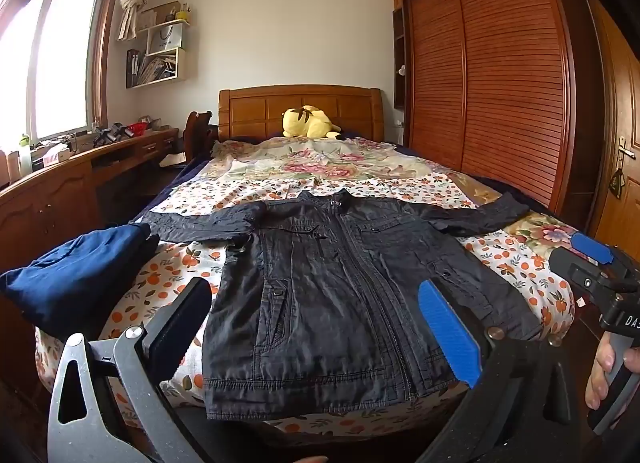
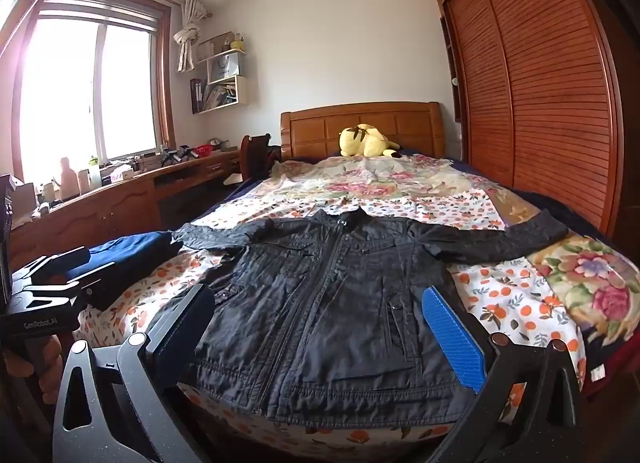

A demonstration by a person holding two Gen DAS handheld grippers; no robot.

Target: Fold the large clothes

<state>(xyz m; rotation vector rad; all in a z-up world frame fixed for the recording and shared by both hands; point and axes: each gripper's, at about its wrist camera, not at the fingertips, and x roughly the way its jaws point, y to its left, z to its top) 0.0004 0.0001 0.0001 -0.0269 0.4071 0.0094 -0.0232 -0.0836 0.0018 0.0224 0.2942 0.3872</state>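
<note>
A black zip-up jacket (image 1: 336,295) lies flat and face up on the bed, zipped, with both sleeves spread out sideways; it fills the middle of the right wrist view too (image 2: 332,311). My left gripper (image 1: 316,327) hovers open above the jacket's hem, nothing between its fingers. My right gripper (image 2: 320,331) is also open, held over the hem a little to the right. The left wrist view catches the right gripper (image 1: 596,263) at its right edge, held by a hand (image 1: 604,367). The left gripper (image 2: 56,275) shows at the left edge of the right wrist view.
A folded dark blue garment (image 1: 76,275) lies on the bed's left near corner, beside the left sleeve. A yellow plush toy (image 1: 308,123) rests by the headboard. A cluttered wooden desk (image 1: 80,167) runs along the left; a slatted wardrobe (image 1: 492,75) stands right of the bed.
</note>
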